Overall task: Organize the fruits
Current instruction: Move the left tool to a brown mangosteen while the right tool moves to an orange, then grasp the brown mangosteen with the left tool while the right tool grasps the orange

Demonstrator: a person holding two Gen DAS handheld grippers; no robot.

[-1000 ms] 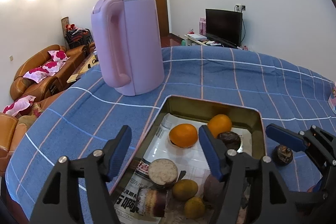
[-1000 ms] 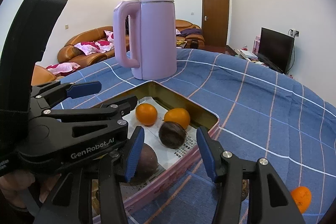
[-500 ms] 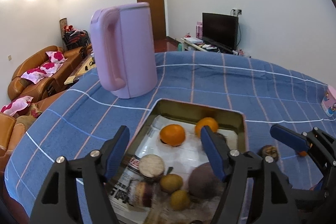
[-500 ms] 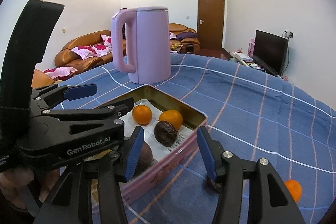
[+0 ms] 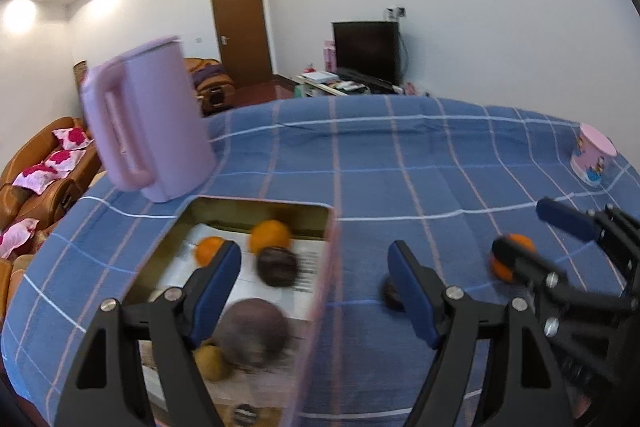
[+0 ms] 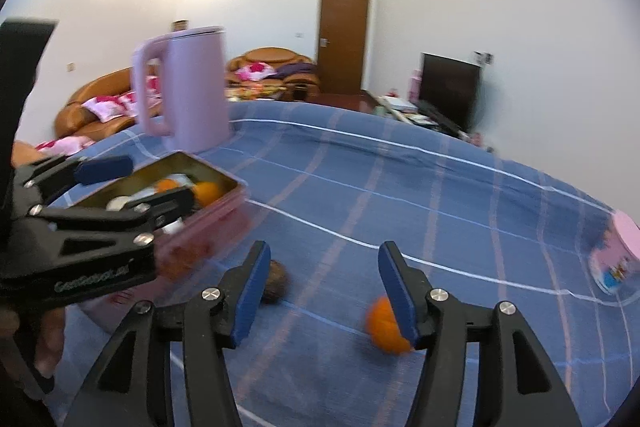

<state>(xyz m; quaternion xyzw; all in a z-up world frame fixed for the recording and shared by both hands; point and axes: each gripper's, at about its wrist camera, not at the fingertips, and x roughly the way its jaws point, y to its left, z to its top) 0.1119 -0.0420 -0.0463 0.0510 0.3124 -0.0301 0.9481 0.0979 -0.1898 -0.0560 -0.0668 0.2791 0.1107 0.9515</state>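
Note:
A pink-walled tin tray (image 5: 256, 201) holds two oranges (image 5: 272, 235), a dark fruit (image 5: 276, 265), a larger dark fruit (image 5: 252, 331) and a yellow-green fruit (image 5: 210, 361). My left gripper (image 5: 316, 279) hovers over the tin's right wall, its jaws opening with nothing gripped. On the blue checked cloth to the right lie a small dark fruit (image 6: 274, 283) and a loose orange (image 6: 384, 325). My right gripper (image 6: 326, 283) hangs over the cloth between these two, its jaws opening and empty. The orange (image 5: 504, 267) is partly hidden behind the right gripper (image 5: 536, 239).
A tall pink kettle (image 5: 148, 123) stands behind the tin at the table's far left. A pink cup (image 6: 616, 259) sits near the right edge. The left gripper (image 6: 140, 183) and a hand fill the left side of the right wrist view. Sofas, a door and a TV lie beyond.
Both grippers have swung right, off the tin toward the open cloth. The loose orange and small dark fruit now sit close to the right gripper. Both pairs of jaws have widened.

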